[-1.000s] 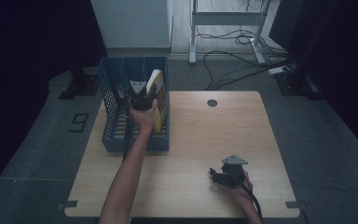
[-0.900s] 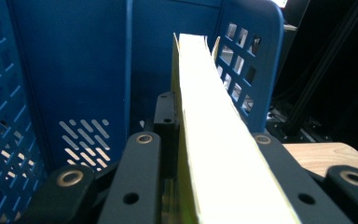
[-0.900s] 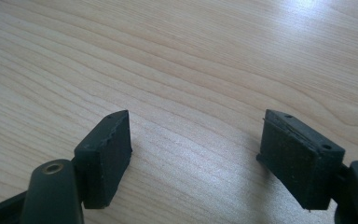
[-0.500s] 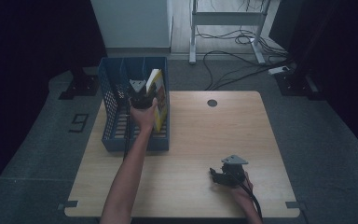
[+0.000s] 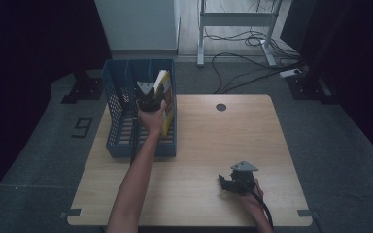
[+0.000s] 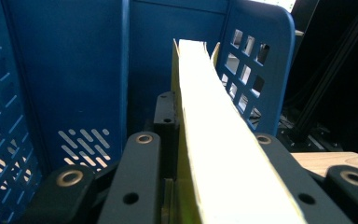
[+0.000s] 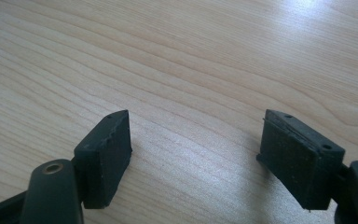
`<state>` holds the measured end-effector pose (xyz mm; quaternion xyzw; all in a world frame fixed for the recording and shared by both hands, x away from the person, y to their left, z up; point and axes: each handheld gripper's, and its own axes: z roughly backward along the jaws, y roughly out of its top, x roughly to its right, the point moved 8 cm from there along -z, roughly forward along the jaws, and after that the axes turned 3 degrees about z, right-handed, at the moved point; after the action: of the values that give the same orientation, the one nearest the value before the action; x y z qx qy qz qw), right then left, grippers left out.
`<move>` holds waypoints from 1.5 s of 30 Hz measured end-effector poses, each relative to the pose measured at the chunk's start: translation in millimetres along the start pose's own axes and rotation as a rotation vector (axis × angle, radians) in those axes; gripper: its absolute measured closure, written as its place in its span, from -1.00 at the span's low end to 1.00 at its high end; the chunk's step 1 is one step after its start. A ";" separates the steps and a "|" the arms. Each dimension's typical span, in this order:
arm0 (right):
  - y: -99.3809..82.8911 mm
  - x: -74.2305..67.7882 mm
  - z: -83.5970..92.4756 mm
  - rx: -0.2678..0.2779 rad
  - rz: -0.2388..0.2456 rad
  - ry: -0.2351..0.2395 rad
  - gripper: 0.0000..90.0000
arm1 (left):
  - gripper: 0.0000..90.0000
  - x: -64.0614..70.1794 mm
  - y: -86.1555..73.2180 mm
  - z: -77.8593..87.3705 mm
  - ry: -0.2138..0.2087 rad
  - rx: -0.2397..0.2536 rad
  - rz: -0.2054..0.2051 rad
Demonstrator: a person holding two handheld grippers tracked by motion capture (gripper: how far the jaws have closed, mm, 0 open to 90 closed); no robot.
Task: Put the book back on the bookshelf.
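The left tool [image 5: 151, 97] is clamped on a yellow book [image 6: 214, 140] inside the blue file rack [image 5: 121, 116], judged mid-placement; release is called for next, while the right tool [image 7: 196, 158] rests parted on the counter [image 5: 223, 141].

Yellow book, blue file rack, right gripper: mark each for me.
yellow book [image 6: 214, 140], left gripper view, on its pale page edge.
blue file rack [image 5: 112, 104], high view, on its left perforated wall.
right gripper [image 7: 196, 154], right gripper view, midway between its open fingertips.

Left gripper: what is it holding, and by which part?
The left gripper is shut on the yellow book, gripping its near edge inside the blue file rack.
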<state>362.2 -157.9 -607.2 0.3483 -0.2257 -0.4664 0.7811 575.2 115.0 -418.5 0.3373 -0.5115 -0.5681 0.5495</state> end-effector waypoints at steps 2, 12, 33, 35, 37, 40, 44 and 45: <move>0.0 0.0 0.0 0.000 0.000 0.000 -0.47 | 0.66 -1.4 -0.4 -0.8 0.000 -0.003 0.005; 0.0 -0.1 0.0 -0.001 -0.001 0.000 -0.47 | 0.65 -6.8 -13.6 -4.9 0.016 -0.020 0.005; -0.4 0.0 0.4 -0.001 -0.001 -0.002 -0.47 | 0.57 -7.2 -16.1 5.2 0.011 0.020 -0.002; -0.4 0.0 0.4 0.000 -0.002 -0.002 -0.47 | 0.55 -6.1 -14.8 7.6 0.009 0.028 -0.010; -0.4 0.0 0.4 -0.001 -0.001 -0.002 -0.47 | 0.49 -4.9 -13.9 10.8 0.008 0.039 -0.020; -0.4 0.0 0.4 -0.001 -0.001 -0.002 -0.47 | 0.47 -5.4 -14.1 14.3 0.011 0.041 -0.025; -0.4 0.0 0.5 0.000 -0.002 -0.003 -0.47 | 0.44 -8.5 -15.0 20.4 0.018 0.048 -0.023; -0.5 0.0 0.5 0.000 -0.002 -0.003 -0.47 | 0.42 -8.9 -15.0 21.6 0.018 0.052 -0.023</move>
<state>361.5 -158.2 -607.2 0.3477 -0.2265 -0.4676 0.7805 552.1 126.2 -428.9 0.3624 -0.5171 -0.5578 0.5386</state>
